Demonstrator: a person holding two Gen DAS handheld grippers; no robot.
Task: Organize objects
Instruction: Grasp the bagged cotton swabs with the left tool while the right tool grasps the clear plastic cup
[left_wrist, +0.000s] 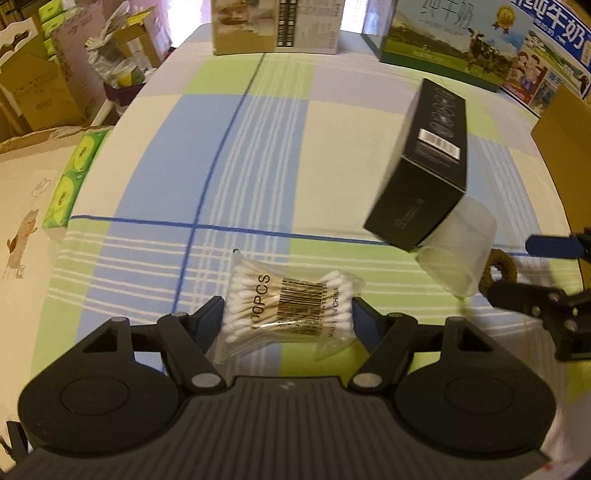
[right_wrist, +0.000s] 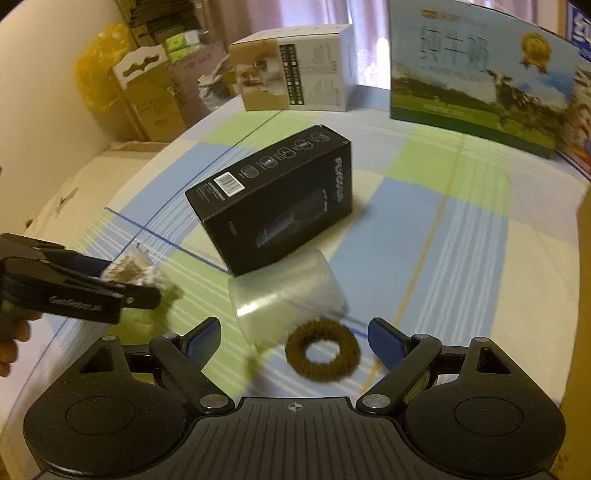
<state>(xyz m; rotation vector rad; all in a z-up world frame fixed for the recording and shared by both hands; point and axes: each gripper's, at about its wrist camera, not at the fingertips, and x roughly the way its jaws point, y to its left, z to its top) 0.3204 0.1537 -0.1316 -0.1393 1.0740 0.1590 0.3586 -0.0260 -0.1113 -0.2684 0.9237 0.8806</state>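
Pickup step: left hand-held gripper (left_wrist: 288, 314) pinching clear bag of white cotton swabs (left_wrist: 286, 308) above checked surface (left_wrist: 258, 155). Right hand-held gripper (right_wrist: 293, 339) spread around brown fuzzy hair-tie ring (right_wrist: 322, 349); next, close on it.

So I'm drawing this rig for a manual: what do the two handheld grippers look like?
Both match: the left gripper and right gripper have a black ribbed body, two round side housings, silver pivot pins and black linkage arms ending in blue-padded fingers. No cables or sleeves show.
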